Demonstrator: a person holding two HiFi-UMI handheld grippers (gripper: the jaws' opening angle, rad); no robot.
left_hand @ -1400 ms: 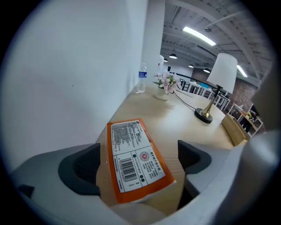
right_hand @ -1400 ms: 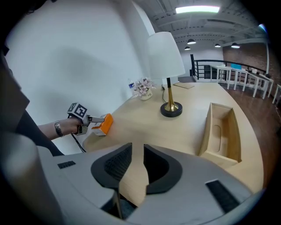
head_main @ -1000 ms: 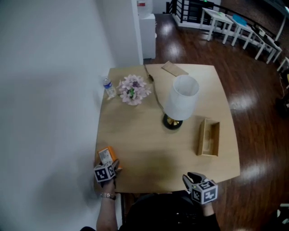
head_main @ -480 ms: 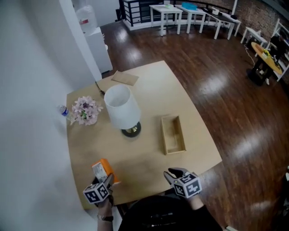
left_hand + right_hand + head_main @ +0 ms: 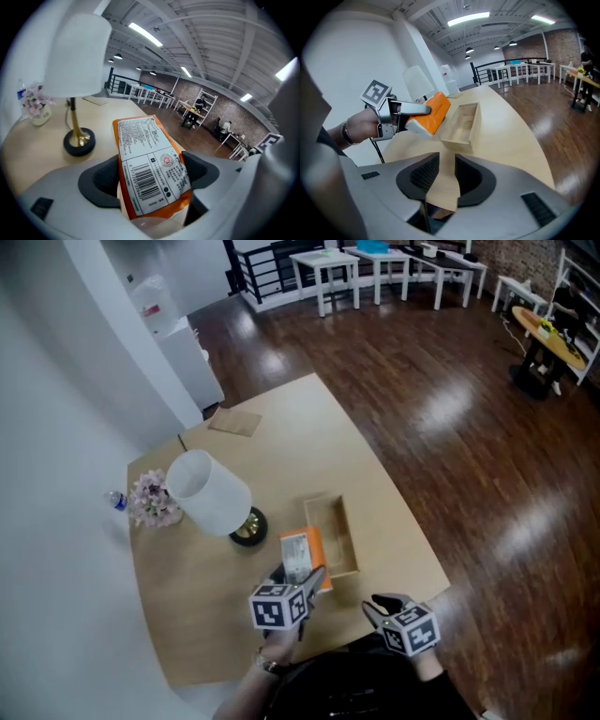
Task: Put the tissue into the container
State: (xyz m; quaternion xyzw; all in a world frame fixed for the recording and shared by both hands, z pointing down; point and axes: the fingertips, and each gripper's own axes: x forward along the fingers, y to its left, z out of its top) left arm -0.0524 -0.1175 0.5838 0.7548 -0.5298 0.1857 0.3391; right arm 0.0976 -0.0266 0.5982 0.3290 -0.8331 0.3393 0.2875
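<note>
Clearly my left tool [image 5: 310, 578] is clamped on the orange plastic-wrapped tissue pack [image 5: 298, 555], held raised just beside the open wooden container [image 5: 337, 526]. I judge it light, squashy and slick, so mid-pack suits. My right tool [image 5: 445, 176] idles empty, jaws slightly parted.

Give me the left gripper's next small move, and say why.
Probably carry the tissue pack a little to the right, until it hangs over the open middle of the container. The left gripper is clamped on the pack, which is in the air at the container's left rim, not yet over the inside. The container looks empty, so nothing should block lowering afterwards.
</note>
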